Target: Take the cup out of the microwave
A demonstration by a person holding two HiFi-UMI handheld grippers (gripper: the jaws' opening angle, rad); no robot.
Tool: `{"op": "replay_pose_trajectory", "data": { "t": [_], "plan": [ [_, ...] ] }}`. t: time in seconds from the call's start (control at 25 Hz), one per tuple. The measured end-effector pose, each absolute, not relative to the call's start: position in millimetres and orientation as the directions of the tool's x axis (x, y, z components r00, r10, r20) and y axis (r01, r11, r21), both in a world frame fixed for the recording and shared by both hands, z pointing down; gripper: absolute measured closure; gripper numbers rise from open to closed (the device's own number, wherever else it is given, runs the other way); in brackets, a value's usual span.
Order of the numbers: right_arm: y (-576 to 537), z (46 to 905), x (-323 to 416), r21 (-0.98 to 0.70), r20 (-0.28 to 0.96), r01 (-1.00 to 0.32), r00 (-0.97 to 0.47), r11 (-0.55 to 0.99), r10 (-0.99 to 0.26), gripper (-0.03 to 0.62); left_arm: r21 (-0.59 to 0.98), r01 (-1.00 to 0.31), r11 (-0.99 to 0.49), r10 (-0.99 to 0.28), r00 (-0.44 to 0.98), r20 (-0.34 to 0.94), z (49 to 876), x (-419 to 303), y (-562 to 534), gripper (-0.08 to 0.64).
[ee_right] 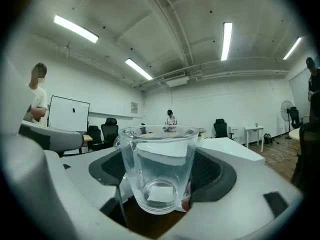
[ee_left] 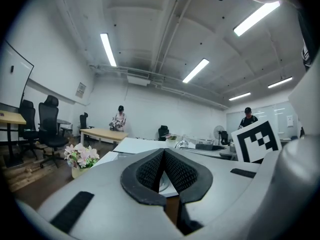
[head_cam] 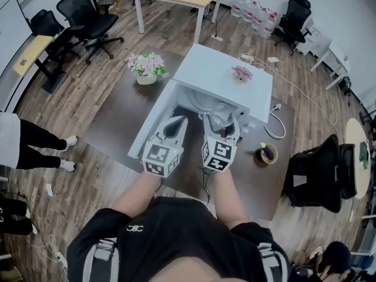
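A clear glass cup (ee_right: pixel 159 166) with a handle on its left side sits upright between the black pads of my right gripper (ee_right: pixel 160 159), which is shut on it. In the head view that gripper (head_cam: pixel 220 124) holds the cup (head_cam: pixel 218 115) just in front of the white microwave (head_cam: pixel 226 75), whose door (head_cam: pixel 154 119) stands swung open to the left. My left gripper (head_cam: pixel 176 125) hangs beside it at the door. Its pads (ee_left: pixel 150 171) meet at the tip with nothing between them, and the microwave's white top (ee_left: pixel 142 145) lies beyond.
The microwave stands on a dark table (head_cam: pixel 111 122) with a pot of pink flowers (head_cam: pixel 147 69), a small pot (head_cam: pixel 268 153) and a white cable (head_cam: pixel 276 127). A small flower (head_cam: pixel 241 73) lies on the microwave. A black chair (head_cam: pixel 317 172) is at the right; a person (head_cam: pixel 23 143) stands at the left.
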State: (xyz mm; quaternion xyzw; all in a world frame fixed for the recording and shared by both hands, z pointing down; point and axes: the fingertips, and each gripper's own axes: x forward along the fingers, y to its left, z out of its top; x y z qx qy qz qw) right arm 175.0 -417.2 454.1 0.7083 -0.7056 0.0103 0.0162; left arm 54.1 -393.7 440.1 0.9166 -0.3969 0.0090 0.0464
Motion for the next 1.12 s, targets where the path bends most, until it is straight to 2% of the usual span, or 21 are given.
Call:
{"op": "replay_pose_trajectory", "data": {
  "t": [0.28, 0.76, 1.12],
  "plan": [
    [-401, 432, 176, 0.047, 0.033, -0.999, 0.016, -0.015, -0.999, 0.207, 0.062, -0.727, -0.684, -0.728, 0.686, 0.007, 419, 54, -400, 0.56],
    [-404, 433, 203, 0.025, 0.021, -0.997, 0.071, -0.07, -0.997, 0.207, 0.039, -0.701, -0.712, -0.702, 0.712, 0.009, 411, 70, -403, 0.56],
    [-402, 434, 200, 0.017, 0.018, -1.0, 0.018, -0.018, -1.0, 0.207, 0.036, -0.701, -0.712, -0.701, 0.713, 0.021, 414, 74, -401, 0.56]
  ]
}}
